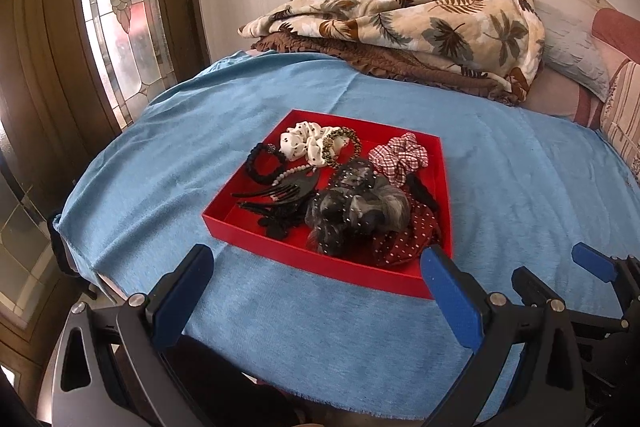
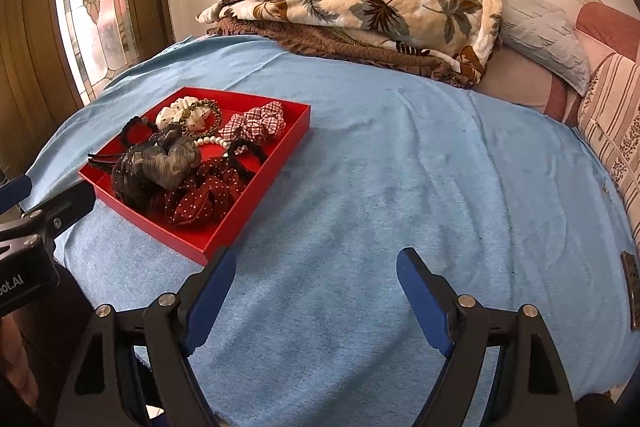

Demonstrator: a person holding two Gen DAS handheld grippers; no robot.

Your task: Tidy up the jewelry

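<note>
Here, everything that counts as jewelry lies inside the red tray [image 1: 224, 217], which sits on the blue bedspread [image 1: 500, 187] of the bed. Taking the tray as your landmark: at its far edge rests the white scrunchie [image 1: 306, 143] with a beaded bracelet [image 1: 342, 143] lapping over it, and the checked scrunchie [image 1: 398, 157] fills the far right corner. The black hair tie [image 1: 264, 163] hugs the left wall, with the black hair claw [image 1: 280, 191] just nearer to you. The grey scrunchie [image 1: 356, 211] is heaped in the middle, partly over the dotted maroon scrunchie [image 1: 404, 239] at the near right corner, so the soft, bulky pieces crowd that side while the hard ones keep left.

Your left gripper [image 1: 316, 293] hovers at the tray's near wall with its fingers spread wide and holding nothing (lined up, it seems, on the heap). Your right gripper [image 2: 316, 291] hangs over bare bedspread off the tray's right side, likewise splayed and empty, presumably kept clear.

With all pieces gathered in the tray and nothing loose on the bedspread, this fits either a collection waiting to be sorted out or one just gathered in; the overlaps alone don't settle which.
</note>
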